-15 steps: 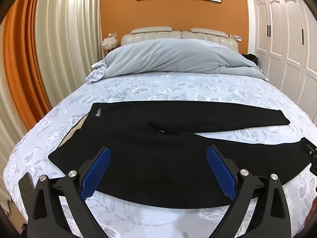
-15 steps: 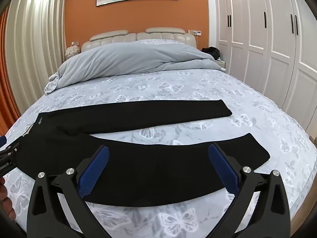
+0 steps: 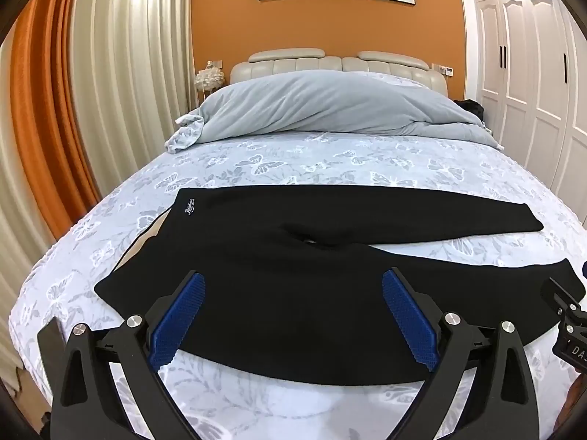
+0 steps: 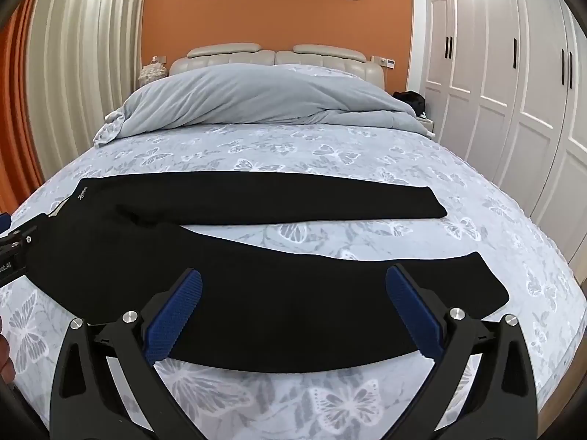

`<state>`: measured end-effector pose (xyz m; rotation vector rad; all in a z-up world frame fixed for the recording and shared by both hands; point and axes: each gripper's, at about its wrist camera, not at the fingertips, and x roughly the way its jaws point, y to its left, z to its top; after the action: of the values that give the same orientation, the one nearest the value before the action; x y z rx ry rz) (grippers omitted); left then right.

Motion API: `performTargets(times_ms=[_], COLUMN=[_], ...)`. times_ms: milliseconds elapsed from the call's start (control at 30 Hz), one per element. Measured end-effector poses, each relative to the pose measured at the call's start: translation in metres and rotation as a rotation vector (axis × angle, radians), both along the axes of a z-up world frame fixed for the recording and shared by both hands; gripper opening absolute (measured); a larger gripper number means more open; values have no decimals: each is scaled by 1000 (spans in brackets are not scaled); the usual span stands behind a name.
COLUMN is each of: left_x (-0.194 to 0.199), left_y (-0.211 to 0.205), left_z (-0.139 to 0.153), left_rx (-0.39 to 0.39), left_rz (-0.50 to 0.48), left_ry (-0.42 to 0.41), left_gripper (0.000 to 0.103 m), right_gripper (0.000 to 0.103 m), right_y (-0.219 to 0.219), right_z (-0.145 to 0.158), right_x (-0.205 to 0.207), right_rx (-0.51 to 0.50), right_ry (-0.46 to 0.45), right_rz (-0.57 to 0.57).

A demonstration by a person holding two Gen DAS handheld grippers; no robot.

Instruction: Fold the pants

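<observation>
Black pants [image 3: 293, 293] lie flat across the bed, waistband at the left, both legs spread to the right in a narrow V. They also show in the right wrist view [image 4: 256, 286]. My left gripper [image 3: 293, 315] is open with blue pads, hovering over the near edge of the hip area, holding nothing. My right gripper [image 4: 293, 315] is open and empty, hovering over the near leg. Part of the right gripper shows at the right edge of the left wrist view [image 3: 567, 315]; part of the left gripper shows at the left edge of the right wrist view [image 4: 14, 253].
The bed [image 3: 330, 161] has a butterfly-print sheet. A grey duvet [image 3: 323, 110] is heaped at the headboard. Curtains [image 3: 110, 91] hang to the left, white wardrobes [image 4: 513, 91] stand to the right. The bed's near edge lies just below the grippers.
Both grippers have edged slightly forward over the pants. The pants have not moved, and both grippers stay open.
</observation>
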<state>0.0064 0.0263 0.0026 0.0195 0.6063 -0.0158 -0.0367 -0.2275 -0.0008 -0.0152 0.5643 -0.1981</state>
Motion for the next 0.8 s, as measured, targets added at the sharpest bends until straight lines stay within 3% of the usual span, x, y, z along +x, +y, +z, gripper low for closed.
performTargets(times_ms=[800], left_x=[-4], left_y=[-16], left_z=[-15], left_rx=[38], left_rz=[22], left_ry=[15], left_gripper=[95], right_gripper=[98], right_y=[-3], right_z=[-1], right_x=[3], right_rx=[29], right_ry=[6], right_rz=[-3])
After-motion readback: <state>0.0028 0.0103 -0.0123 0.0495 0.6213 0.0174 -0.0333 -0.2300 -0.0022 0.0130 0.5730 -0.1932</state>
